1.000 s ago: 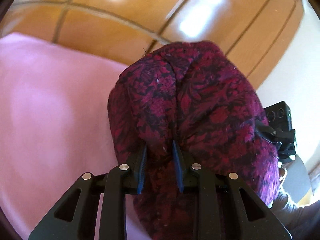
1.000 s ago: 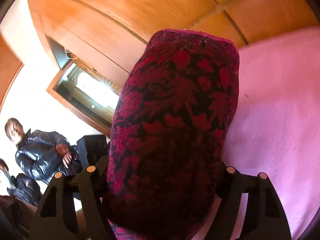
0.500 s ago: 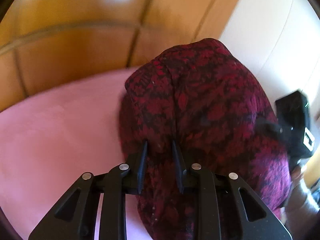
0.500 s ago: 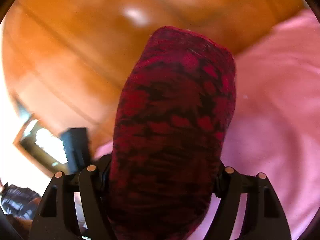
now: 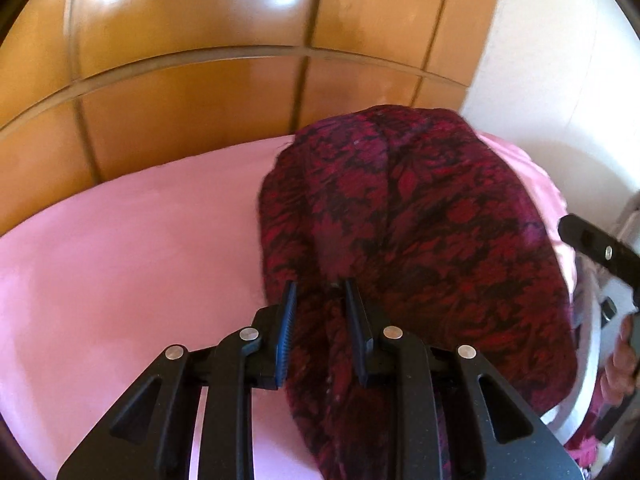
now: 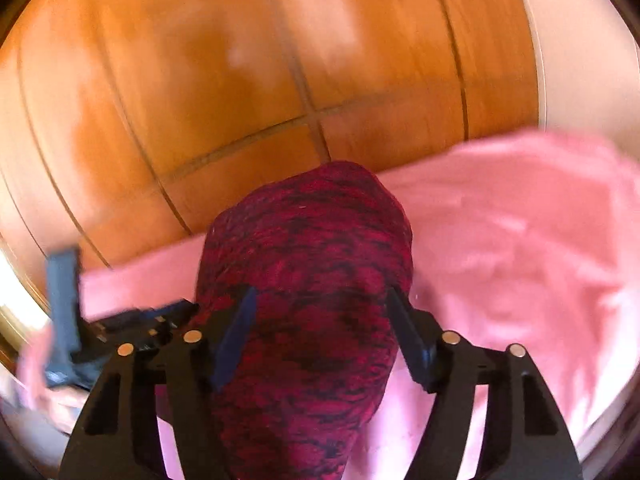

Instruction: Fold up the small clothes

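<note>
Dark red patterned garment (image 5: 420,248) bunched over pink sheet (image 5: 120,264), near its far edge by wooden panels (image 5: 200,80). Pinched narrowly in left gripper (image 5: 320,304); between right gripper (image 6: 320,320) fingers, closing wide around it.

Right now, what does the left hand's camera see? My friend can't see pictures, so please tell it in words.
The left gripper pinches a dark red and black patterned cloth, which bunches up over a pink sheet. Behind are orange wooden panels, and part of the right gripper shows at the right edge.
</note>
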A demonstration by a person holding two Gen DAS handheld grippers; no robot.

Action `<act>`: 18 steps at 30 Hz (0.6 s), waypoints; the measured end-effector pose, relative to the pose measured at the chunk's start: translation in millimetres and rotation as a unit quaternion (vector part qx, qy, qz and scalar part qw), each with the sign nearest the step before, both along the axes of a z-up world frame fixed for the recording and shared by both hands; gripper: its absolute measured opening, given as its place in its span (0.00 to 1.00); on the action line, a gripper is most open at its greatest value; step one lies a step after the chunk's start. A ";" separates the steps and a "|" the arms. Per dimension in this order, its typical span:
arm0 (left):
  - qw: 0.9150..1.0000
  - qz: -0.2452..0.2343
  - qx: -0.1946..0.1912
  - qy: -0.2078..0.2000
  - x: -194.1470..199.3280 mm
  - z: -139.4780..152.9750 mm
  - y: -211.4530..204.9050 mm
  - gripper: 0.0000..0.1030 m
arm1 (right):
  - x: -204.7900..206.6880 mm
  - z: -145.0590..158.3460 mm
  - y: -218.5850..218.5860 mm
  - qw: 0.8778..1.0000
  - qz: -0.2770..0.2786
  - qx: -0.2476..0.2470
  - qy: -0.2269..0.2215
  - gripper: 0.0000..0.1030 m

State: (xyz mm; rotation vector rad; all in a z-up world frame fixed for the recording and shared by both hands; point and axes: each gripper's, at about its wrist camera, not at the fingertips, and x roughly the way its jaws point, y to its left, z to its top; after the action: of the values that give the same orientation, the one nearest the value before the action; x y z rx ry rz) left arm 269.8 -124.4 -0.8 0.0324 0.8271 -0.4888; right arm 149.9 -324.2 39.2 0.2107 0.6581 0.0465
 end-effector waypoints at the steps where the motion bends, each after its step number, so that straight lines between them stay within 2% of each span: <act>1: 1.000 0.016 0.010 0.005 1.5 -3.8 2.6 0.18 | 1.1 -7.6 7.9 1.000 0.006 -0.022 0.004 0.57; 2: 0.999 0.029 0.023 0.019 3.3 -11.1 1.2 0.11 | 10.8 -21.1 16.2 0.999 0.015 -0.045 0.025 0.57; 4: 0.997 0.048 -0.004 0.059 9.5 -30.0 14.1 0.12 | 23.0 -48.4 24.7 0.994 0.005 -0.104 0.040 0.57; 5: 0.997 0.053 -0.009 0.053 7.7 -28.8 15.5 0.12 | 27.4 -57.2 29.7 0.993 -0.002 -0.107 0.040 0.57; 6: 0.998 0.055 0.004 0.034 2.5 -22.5 13.3 0.12 | 29.4 -59.8 29.7 0.994 -0.012 -0.105 0.036 0.57; 8: 0.998 0.060 0.016 0.013 -5.8 -14.8 12.0 0.12 | 29.0 -54.6 29.2 0.993 -0.019 -0.108 0.036 0.57; 10: 0.998 0.069 0.011 0.009 -11.0 -8.9 16.5 0.12 | 24.4 -49.3 25.5 0.994 -0.019 -0.104 0.039 0.59; 12: 0.997 0.081 0.007 -0.002 -18.5 -3.9 23.1 0.21 | 20.0 -42.9 25.2 0.995 -0.023 -0.095 0.036 0.59; 14: 0.996 0.091 -0.005 -0.005 -24.1 1.2 28.8 0.41 | 16.0 -36.6 14.4 0.996 -0.028 -0.081 0.035 0.59; 17: 0.995 0.099 -0.021 -0.023 -43.0 14.9 43.1 0.51 | 4.7 -20.2 20.4 0.996 -0.039 -0.076 0.030 0.60; 18: 0.994 0.100 -0.021 -0.031 -48.5 17.7 44.4 0.52 | 2.1 -18.8 20.2 0.996 -0.042 -0.075 0.028 0.63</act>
State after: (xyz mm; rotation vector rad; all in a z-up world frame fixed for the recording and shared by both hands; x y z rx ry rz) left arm 221.3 -80.0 16.9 -0.0737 0.7503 -0.3140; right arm 152.0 -304.0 20.4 0.0940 0.7054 -0.0891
